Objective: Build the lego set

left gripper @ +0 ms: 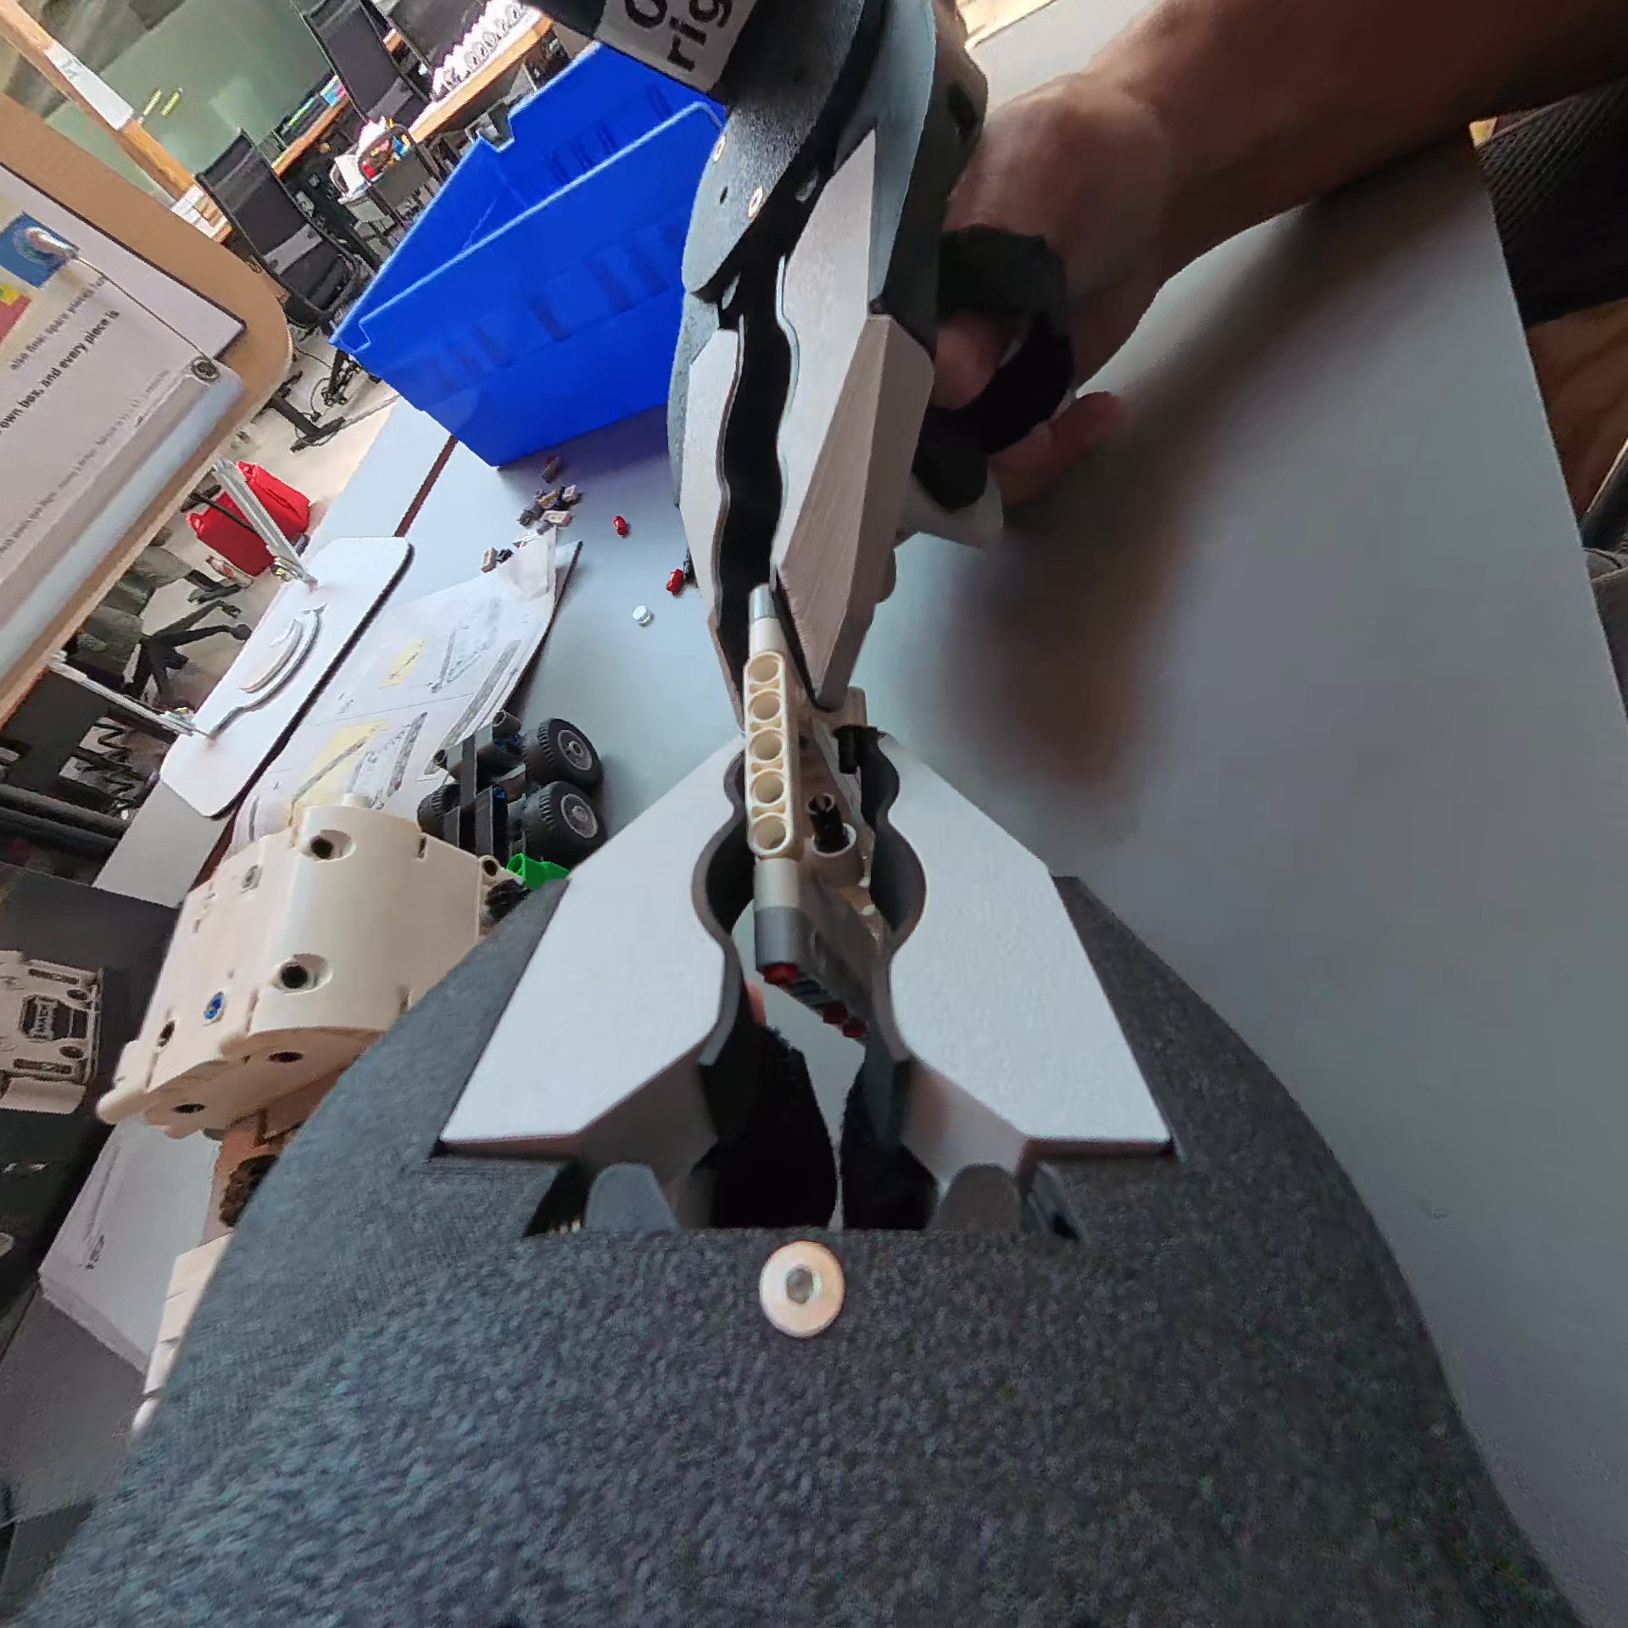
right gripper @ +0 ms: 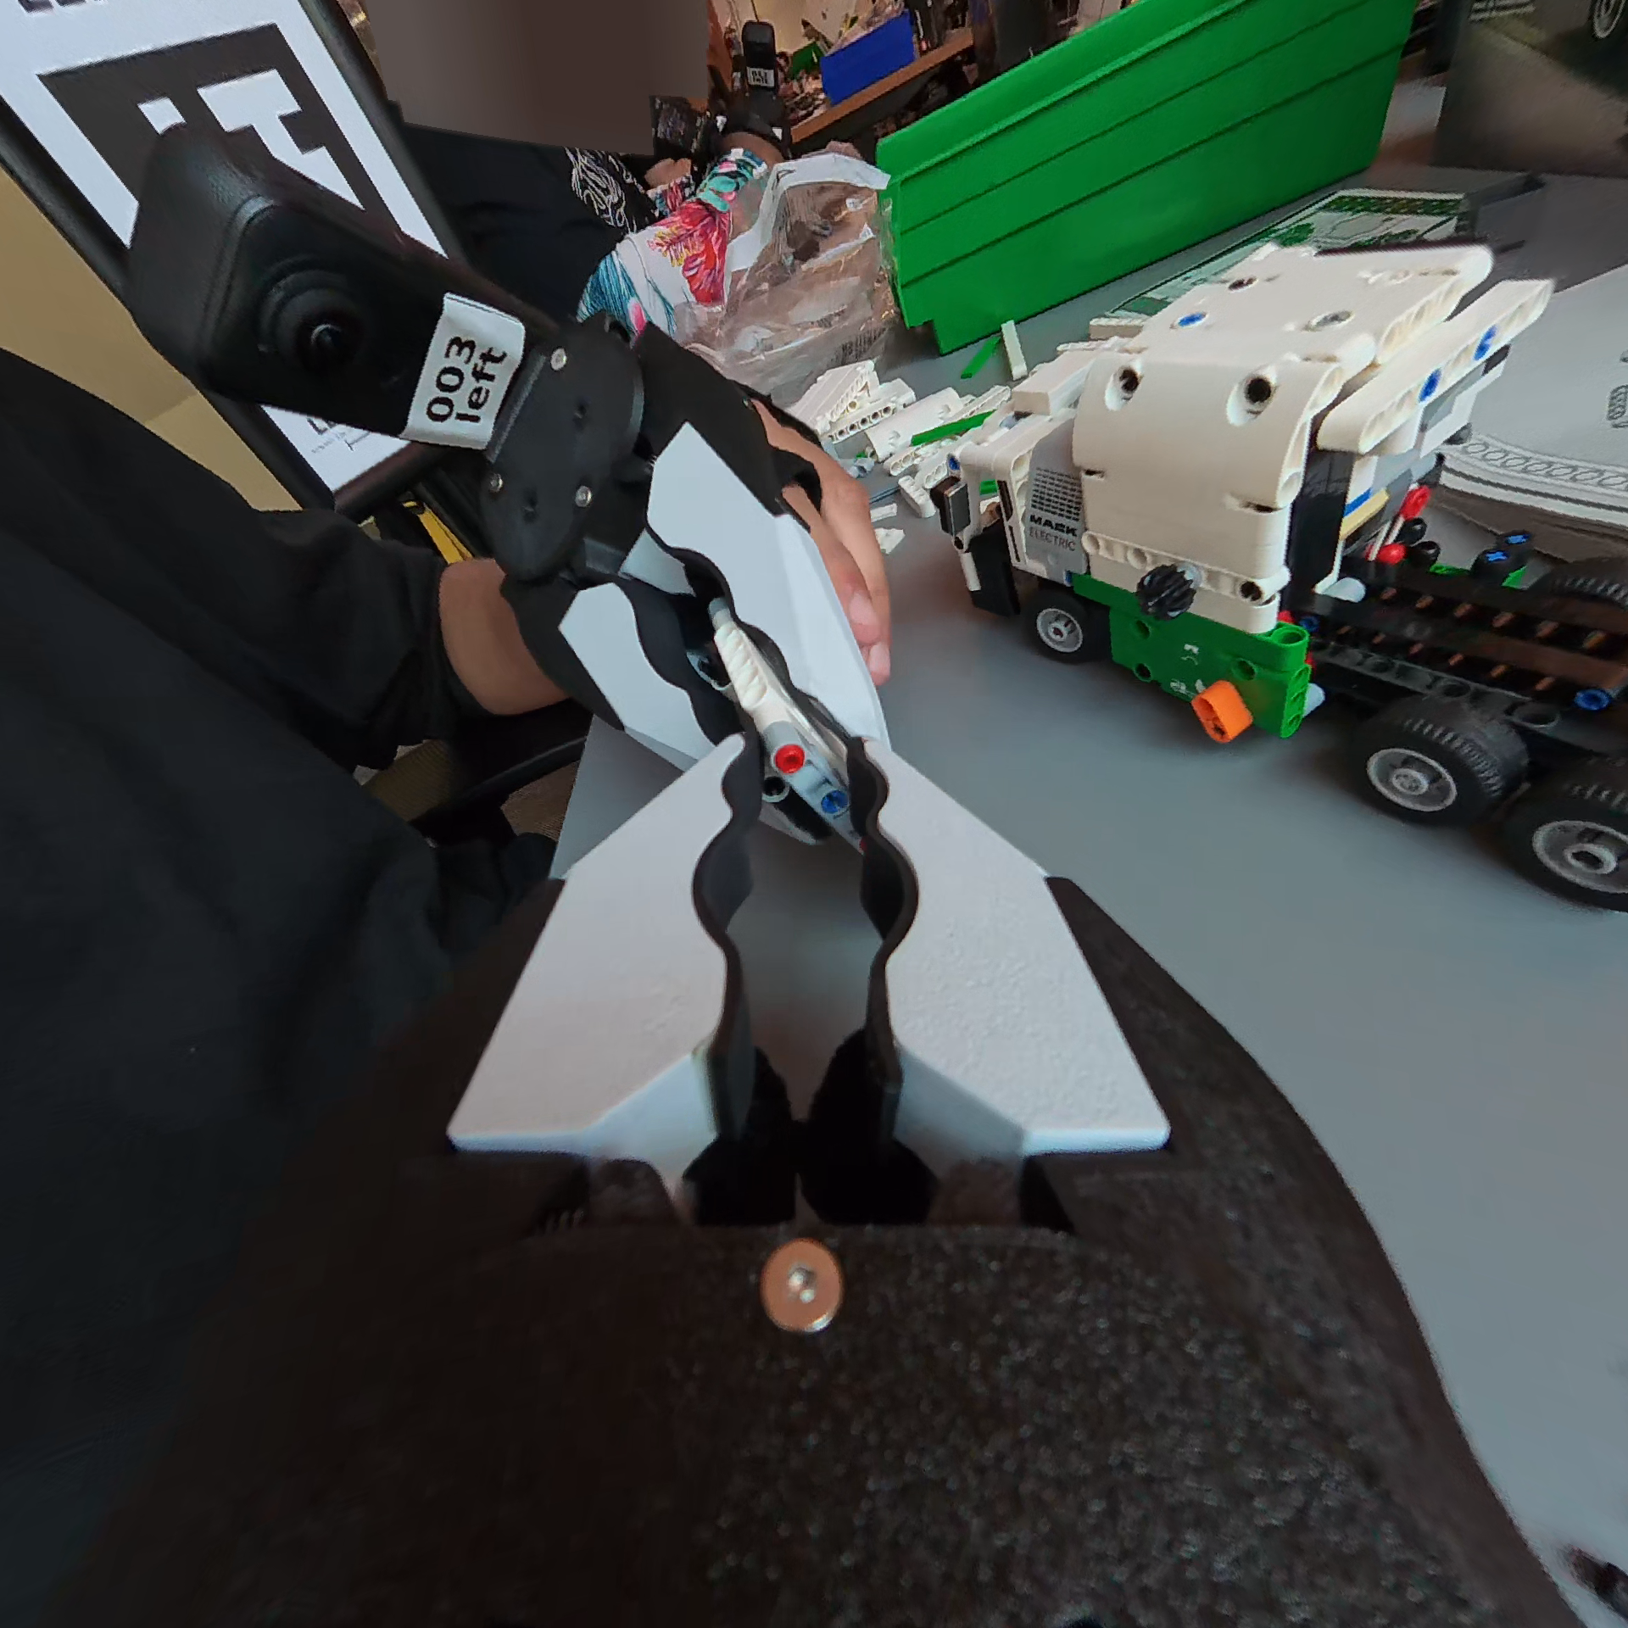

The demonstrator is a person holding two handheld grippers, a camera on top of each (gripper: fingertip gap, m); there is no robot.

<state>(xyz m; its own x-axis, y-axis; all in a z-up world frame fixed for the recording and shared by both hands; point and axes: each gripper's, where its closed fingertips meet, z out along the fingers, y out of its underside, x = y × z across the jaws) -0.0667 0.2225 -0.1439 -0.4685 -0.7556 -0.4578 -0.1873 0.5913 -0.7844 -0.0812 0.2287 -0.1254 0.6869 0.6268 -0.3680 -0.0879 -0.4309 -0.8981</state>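
A small lego sub-assembly (left gripper: pixel 766 775), a white holed beam with grey parts and red pins, is held in the air between both grippers. My left gripper (left gripper: pixel 806 766) is shut on its lower part. My right gripper (left gripper: pixel 784 678) comes down from above and is shut on its upper end. In the right wrist view my right gripper (right gripper: pixel 806 758) grips the end with red and blue pins (right gripper: pixel 810 784), and my left gripper (right gripper: pixel 766 705) holds it from the upper left. The partly built white and green truck (right gripper: pixel 1189 493) stands on the grey table (right gripper: pixel 1145 969), to the right.
The truck's white cab (left gripper: pixel 299 951) and black wheels (left gripper: pixel 564 793) sit left of my left gripper. An instruction booklet (left gripper: pixel 423 696), loose small parts (left gripper: pixel 551 506) and a blue bin (left gripper: pixel 546 264) lie beyond. A green bin (right gripper: pixel 1145 159), plastic bag (right gripper: pixel 793 273) and white pieces (right gripper: pixel 890 423) are at the back. Left and right tips are no more than a few centimetres apart.
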